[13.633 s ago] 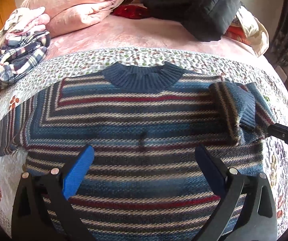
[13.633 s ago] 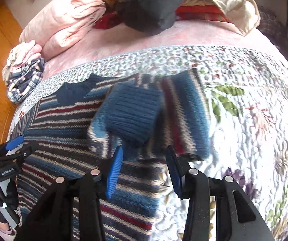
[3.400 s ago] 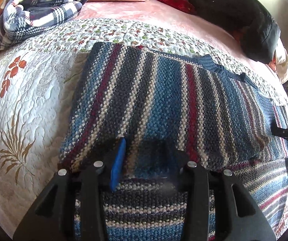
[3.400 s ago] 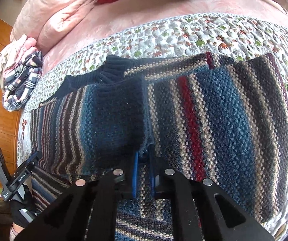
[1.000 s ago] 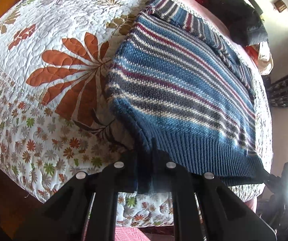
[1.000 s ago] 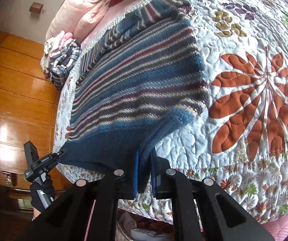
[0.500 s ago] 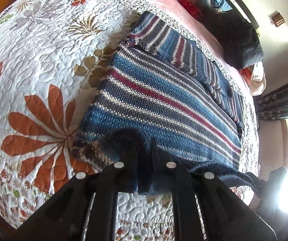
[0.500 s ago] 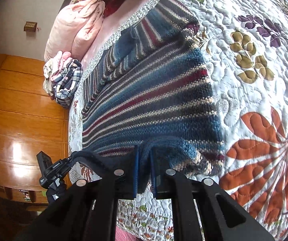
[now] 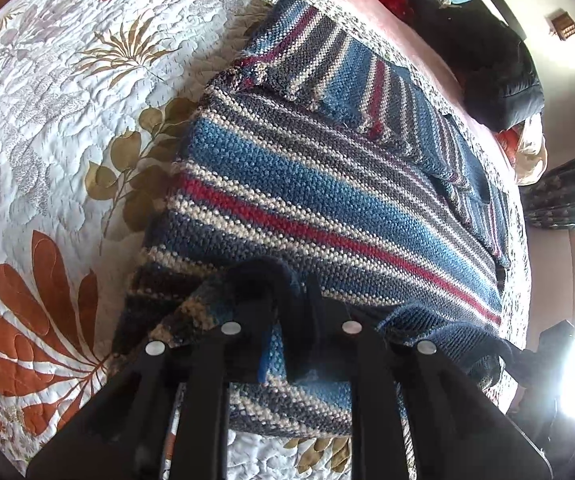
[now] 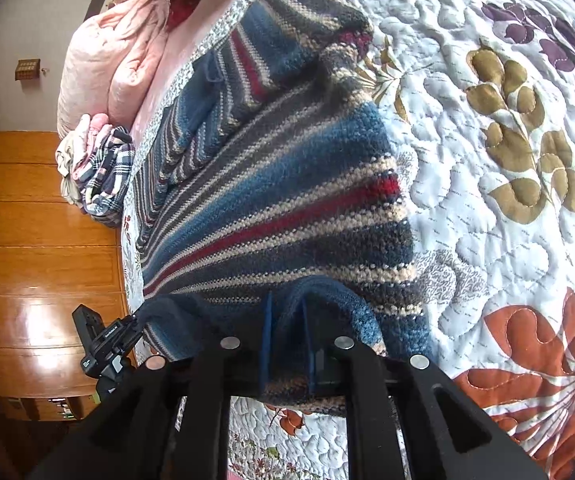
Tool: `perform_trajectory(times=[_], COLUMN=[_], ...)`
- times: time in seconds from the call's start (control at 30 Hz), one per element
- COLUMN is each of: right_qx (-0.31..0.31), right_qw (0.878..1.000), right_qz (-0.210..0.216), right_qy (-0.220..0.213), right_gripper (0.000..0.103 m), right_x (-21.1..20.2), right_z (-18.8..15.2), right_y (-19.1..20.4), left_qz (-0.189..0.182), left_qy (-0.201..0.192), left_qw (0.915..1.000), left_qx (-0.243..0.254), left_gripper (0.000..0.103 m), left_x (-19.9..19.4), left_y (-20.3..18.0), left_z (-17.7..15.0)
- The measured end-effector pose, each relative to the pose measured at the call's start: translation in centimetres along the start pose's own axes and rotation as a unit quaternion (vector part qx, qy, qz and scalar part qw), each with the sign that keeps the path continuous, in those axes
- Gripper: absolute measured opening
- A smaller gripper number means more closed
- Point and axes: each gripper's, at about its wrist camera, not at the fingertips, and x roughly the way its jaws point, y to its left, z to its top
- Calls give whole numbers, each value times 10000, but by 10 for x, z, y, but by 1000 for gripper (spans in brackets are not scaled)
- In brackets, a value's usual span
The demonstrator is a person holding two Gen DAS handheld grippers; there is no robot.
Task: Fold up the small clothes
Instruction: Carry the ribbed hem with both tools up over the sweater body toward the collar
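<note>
A knitted sweater [image 9: 327, 184] with blue, grey, cream and red stripes lies on a floral quilt [image 9: 67, 92], its sleeves folded in over the body. My left gripper [image 9: 291, 308] is shut on one corner of the dark blue hem, held raised over the sweater's lower part. My right gripper [image 10: 285, 320] is shut on the other hem corner of the sweater [image 10: 271, 200], with knit bunched between its blue pads. The hem hangs stretched between the two grippers. Each gripper shows in the other's view: the right gripper [image 9: 527, 360] and the left gripper [image 10: 107, 340].
Pink pillows [image 10: 115, 56] and a pile of plaid clothes [image 10: 103, 172] lie at the head of the bed. A black jacket [image 9: 487, 60] sits on the pink blanket. Wooden panelling [image 10: 39, 240] runs along one side, a dark curtain [image 9: 563, 196] along the other.
Both grippers have carried the hem up off the bed's edge and forward over the sweater toward the collar. The lower part now doubles over the body.
</note>
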Motion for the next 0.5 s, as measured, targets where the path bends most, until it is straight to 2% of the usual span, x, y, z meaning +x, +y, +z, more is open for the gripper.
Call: perform_trajectory(times=[0.1,0.2,0.23,0.3,0.4,0.5], right_qx=[146,144,141,115,-177,-652], right_qw=[9998,9996,9994,9991,9977,9943], right_qz=[135,-24,-87,-171,-450,-663], right_qy=[-34,-248,-308,-368,-467,-528], right_gripper=[15,30,30,30,30,30], right_x=[-1,-12,-17,-24,-34,-41], right_z=[2,6,7,10,10,8], right_y=[-7,-12,-14,-17,-13,1], left_qz=[-317,-603,-615,-473,-376,-132], left_qy=[43,11,-39,-212,-355,-496], left_qw=[9994,9977,9975,9982,9985,9983], left_qx=[-155,-315,-340,-311,-163,263], left_gripper=[24,28,35,47,47,49], left_x=[-3,-12,-16,-27,-43,-55], left_y=[7,16,19,22,24,15], left_z=[2,3,3,2,3,4])
